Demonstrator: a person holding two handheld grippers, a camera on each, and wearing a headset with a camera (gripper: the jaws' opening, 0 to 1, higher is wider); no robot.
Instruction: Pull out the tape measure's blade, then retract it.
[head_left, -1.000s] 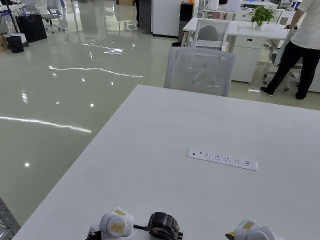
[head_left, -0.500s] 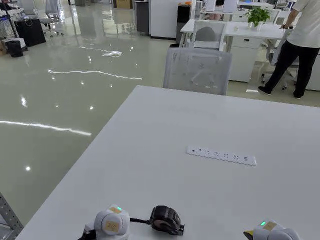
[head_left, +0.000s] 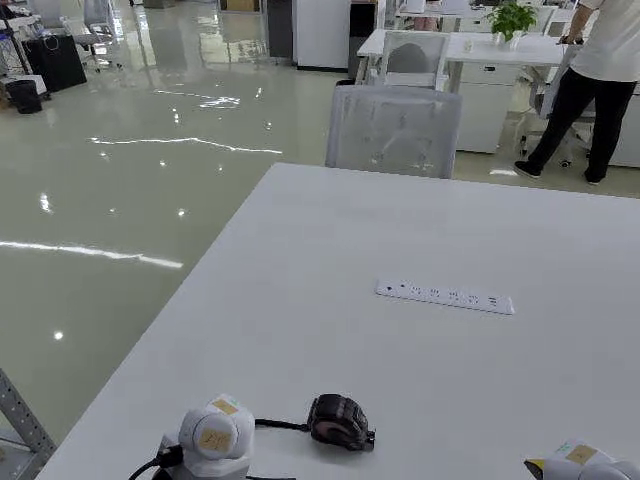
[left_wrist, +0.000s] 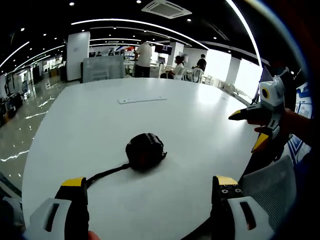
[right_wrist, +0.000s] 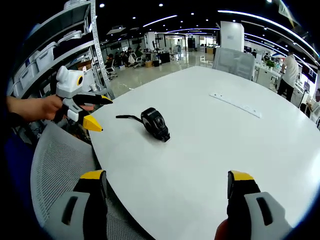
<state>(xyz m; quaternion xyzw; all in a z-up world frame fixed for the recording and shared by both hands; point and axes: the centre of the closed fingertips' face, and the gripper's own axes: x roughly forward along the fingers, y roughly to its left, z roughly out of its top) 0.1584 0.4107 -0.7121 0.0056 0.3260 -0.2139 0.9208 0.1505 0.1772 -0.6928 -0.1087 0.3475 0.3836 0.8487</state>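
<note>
- The tape measure (head_left: 340, 421), a dark rounded case, lay on the white tabletop (head_left: 400, 230) close to its near edge, with the blade not yet pulled out.
- A thin black strap (left_wrist: 102, 175) ran from the case across the tabletop toward the left hand-held gripper (head_left: 213, 437); whether the strap's end touched that gripper I could not tell.
- The left hand-held gripper was near the tabletop's edge, just beside the tape measure but apart from it. Its yellow-tipped jaws were spread wide with nothing between them.
- The right hand-held gripper (head_left: 580, 462) was farther along the same edge, well apart from the tape measure. Its jaws also stood wide apart and empty.
- The tape measure sat between the two hand-held grippers, nearer the left one.
- Farther out on the tabletop lay a white power strip (head_left: 445, 296), well apart from the tape measure.
- A grey mesh chair (head_left: 393, 130) stood at the far edge of the tabletop.
- Beyond it, a person (head_left: 595, 70) in a white top and dark trousers stood by a desk with a potted plant (head_left: 513, 18) on it.
</note>
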